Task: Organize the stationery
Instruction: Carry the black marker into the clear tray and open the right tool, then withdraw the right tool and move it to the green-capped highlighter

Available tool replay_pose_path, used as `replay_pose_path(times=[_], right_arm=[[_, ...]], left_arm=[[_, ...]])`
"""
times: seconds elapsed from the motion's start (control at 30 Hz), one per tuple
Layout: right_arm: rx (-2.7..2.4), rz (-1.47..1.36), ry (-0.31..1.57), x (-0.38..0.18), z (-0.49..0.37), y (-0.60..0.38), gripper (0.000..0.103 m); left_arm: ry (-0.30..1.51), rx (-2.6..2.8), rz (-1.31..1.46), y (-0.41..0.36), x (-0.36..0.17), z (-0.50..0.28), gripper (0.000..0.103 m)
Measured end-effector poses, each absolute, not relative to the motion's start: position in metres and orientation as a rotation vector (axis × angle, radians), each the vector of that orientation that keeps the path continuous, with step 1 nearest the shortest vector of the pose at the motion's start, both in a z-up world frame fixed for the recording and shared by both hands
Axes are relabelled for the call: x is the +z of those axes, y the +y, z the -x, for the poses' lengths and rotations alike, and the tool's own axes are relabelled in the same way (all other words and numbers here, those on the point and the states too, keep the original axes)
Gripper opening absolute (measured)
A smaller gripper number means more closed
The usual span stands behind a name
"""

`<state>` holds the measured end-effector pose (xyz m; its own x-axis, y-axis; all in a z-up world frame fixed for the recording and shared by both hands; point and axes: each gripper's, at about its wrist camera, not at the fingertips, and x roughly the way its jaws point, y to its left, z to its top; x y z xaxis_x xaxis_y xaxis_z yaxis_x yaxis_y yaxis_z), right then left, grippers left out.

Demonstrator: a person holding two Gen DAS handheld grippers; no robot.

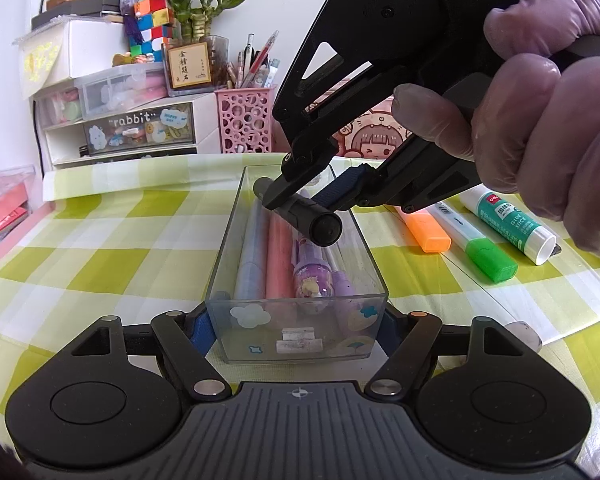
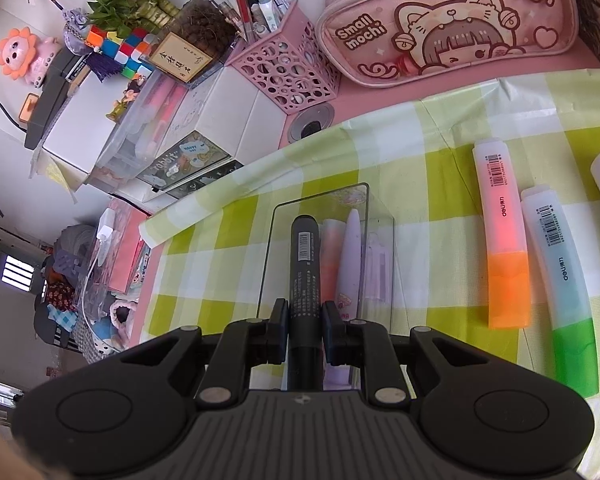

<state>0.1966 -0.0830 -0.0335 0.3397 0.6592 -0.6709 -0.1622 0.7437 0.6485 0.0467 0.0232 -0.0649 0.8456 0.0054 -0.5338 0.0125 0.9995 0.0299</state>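
A clear plastic tray (image 1: 220,264) stands on the green checked cloth and holds several pens, among them a blue-grey, a pink and a purple one (image 1: 314,276). My left gripper (image 1: 296,330) is shut on the tray's near end, one finger on each side wall. My right gripper (image 1: 324,196) is shut on a black marker (image 1: 300,210) and holds it over the tray, lengthwise along it. In the right wrist view the marker (image 2: 305,264) runs between the right gripper (image 2: 305,334) fingers above the tray (image 2: 268,264).
An orange highlighter (image 1: 424,230), a green highlighter (image 1: 472,240) and a glue stick (image 1: 512,222) lie right of the tray. A pink pen holder (image 1: 246,120), drawer boxes (image 1: 120,128) and a pink pencil case (image 2: 448,24) stand at the back.
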Motion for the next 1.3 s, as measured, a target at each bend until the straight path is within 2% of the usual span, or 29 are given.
replay_pose_path(times=[0.33, 0.7, 1.3], right_arm=[[0.622, -0.507, 1.079, -0.026, -0.192, -0.083, 0.023], [0.607, -0.469, 0.947, -0.008, -0.171, -0.109, 0.031], [0.422, -0.325, 0.717, -0.009, -0.117, -0.156, 0.056]], left_arm=[[0.563, -0.004, -0.032, 0.023, -0.065, -0.047, 0.073], [0.564, -0.004, -0.032, 0.024, -0.065, -0.047, 0.073], [0.566, -0.004, -0.035, 0.024, -0.065, -0.047, 0.073]])
